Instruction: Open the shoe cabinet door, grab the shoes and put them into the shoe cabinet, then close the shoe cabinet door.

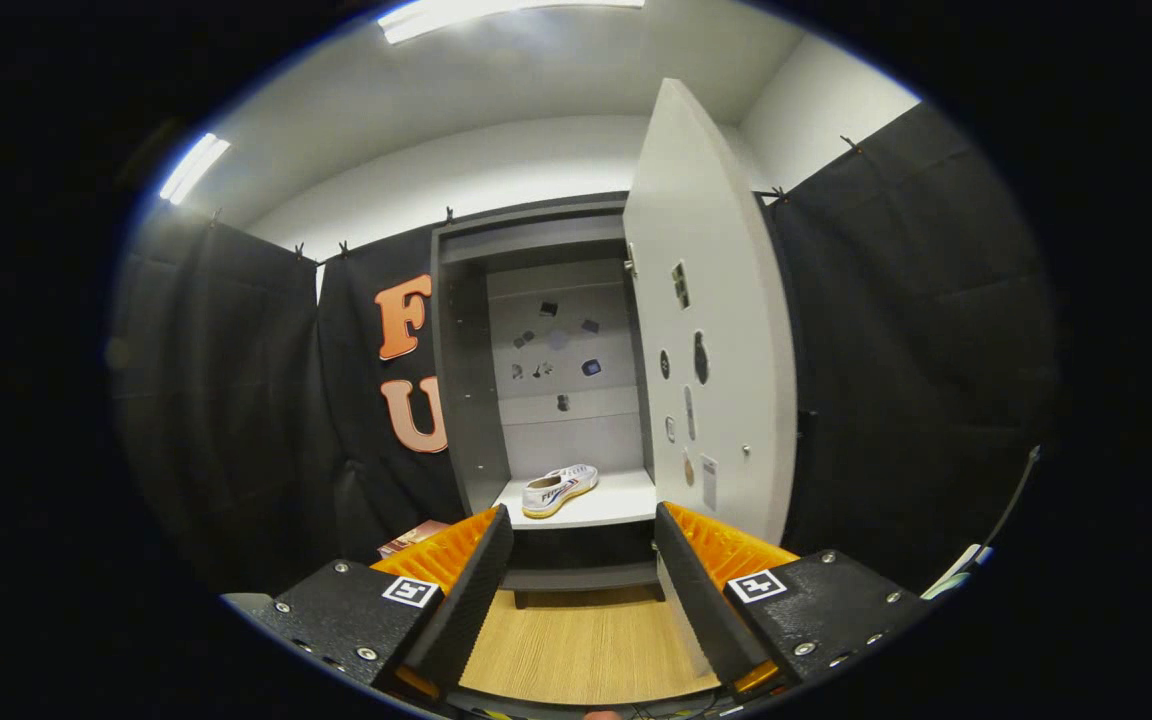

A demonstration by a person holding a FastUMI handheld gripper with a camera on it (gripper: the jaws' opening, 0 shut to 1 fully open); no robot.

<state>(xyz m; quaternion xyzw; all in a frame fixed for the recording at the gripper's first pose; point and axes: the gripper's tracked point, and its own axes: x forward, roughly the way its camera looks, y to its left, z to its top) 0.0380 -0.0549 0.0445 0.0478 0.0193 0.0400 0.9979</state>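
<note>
We are looking at the cabinet (536, 380) in the frame's centre, its door (711, 330) swung wide to the right, likely so the shelf (616, 500) is reachable. The shoe (559, 489) is already lying on that shelf, low in the cabinet, just beyond the fingers. Its long axis is running diagonally, one end toward the lower left, the other toward the upper right; we can't tell toe from heel. The claw (584, 570) is released, fingers spread apart and grasping nothing, hovering over the wooden floor (581, 640) at the bottom centre. We are judging the placing done and the door closing as left. The right finger is sitting close to the door's lower edge, probably for pushing it.
</note>
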